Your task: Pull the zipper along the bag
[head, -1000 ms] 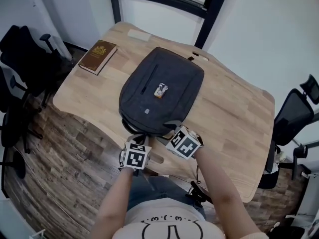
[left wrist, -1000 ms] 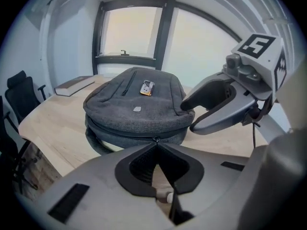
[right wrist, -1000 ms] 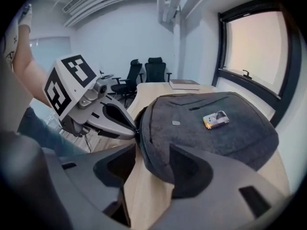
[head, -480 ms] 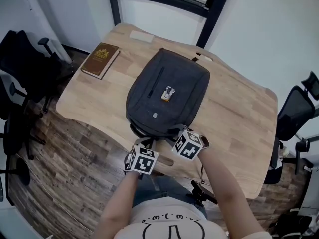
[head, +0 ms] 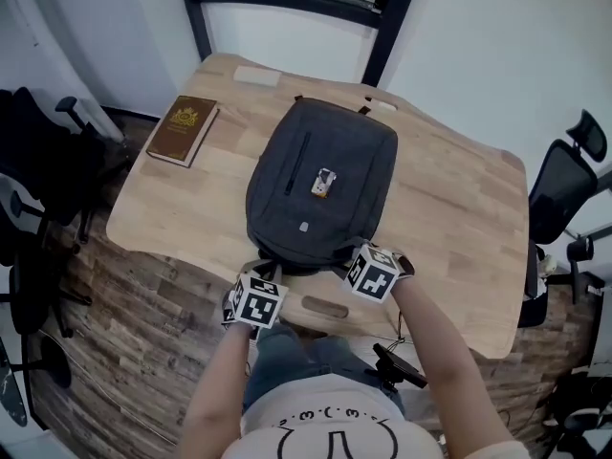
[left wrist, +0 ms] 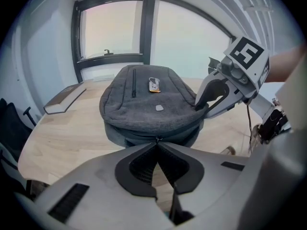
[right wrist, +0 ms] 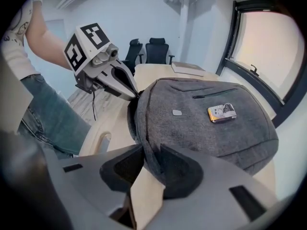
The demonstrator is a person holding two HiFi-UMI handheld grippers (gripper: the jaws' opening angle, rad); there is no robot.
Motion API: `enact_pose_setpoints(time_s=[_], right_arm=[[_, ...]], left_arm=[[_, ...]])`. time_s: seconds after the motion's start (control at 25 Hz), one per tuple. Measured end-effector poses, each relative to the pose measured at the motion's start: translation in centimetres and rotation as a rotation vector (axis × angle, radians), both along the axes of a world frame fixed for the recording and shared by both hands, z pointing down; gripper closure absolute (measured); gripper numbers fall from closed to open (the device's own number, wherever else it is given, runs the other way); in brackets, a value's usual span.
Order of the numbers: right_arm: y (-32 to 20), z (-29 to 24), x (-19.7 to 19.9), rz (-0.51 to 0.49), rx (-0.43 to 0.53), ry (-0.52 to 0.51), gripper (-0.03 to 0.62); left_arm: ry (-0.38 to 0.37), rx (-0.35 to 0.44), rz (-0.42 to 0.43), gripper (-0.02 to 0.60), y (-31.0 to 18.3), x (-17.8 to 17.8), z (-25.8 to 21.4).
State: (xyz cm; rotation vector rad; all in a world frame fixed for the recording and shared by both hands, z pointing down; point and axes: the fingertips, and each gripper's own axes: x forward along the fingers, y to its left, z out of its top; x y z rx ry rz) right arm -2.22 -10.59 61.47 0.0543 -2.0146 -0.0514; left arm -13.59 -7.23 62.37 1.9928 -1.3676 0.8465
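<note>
Your left gripper (left wrist: 157,146) has its jaws pinched together on the zipper pull (left wrist: 157,139) at their tips. Your right gripper (right wrist: 151,153), whose jaws have just been closing, clamps the rim of the bag (right wrist: 206,123) between them, likely to brace it against the pull.

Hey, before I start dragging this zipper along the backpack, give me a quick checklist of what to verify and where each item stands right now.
1. Grip on the zipper pull: ok, the left hand-held gripper is shut with the pull at its tips.
2. Brace on the backpack: ok, the right hand-held gripper has just been closing its jaws and pinches the near edge.
3. Backpack lying flat on the table: ok.
4. Snags ahead of the pull: cannot tell, the backpack's side curves out of sight.
5. Clearance from the book: ok, it lies apart, toward the table's far left corner.
</note>
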Motion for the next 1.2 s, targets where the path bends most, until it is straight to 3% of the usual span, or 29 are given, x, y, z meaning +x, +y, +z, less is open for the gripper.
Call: enact_pose_setpoints(time_s=[0.36,0.52,0.64,0.8,0.96,1.0,1.12,1.2], right_arm=[[0.0,-0.4,0.4,0.008,0.026,0.021,0.442],[0.2,-0.8,0.5,-0.014,0.070,0.046,0.452],[-0.1,-0.7,0.7,0.024,0.074,0.065,0.457],[-1.0,-0.4,2.4,0.149,0.108,0.084,0.449],[-1.3,-1.3,4.7,0.183,0.140,0.137,0.411],[-1.1,-2.1,4.7,0.199,0.121,0.108,0.358],[-0.4,-5.0,3.3,0.265,0.037,-0.046,0.354],[0.1,-5.7,2.3,0.269,-0.004,-0.091,0.365]], left_arm=[[-0.001,-0.017,0.184,0.563,-1.3,-3.6,-0.2],[0.065,-0.048,0.225,0.563,-2.3,-5.0,-0.3],[0.130,-0.061,0.291,0.563,-2.6,-5.4,-0.7],[0.178,-0.080,0.371,0.563,-1.8,-3.2,-1.4],[0.208,-0.054,0.388,0.563,-1.7,0.3,-2.0],[0.214,-0.048,0.401,0.563,-1.4,1.3,-2.1],[0.226,-0.037,0.449,0.563,-0.2,4.9,-2.1],[0.246,-0.036,0.463,0.563,0.4,7.1,-2.1]])
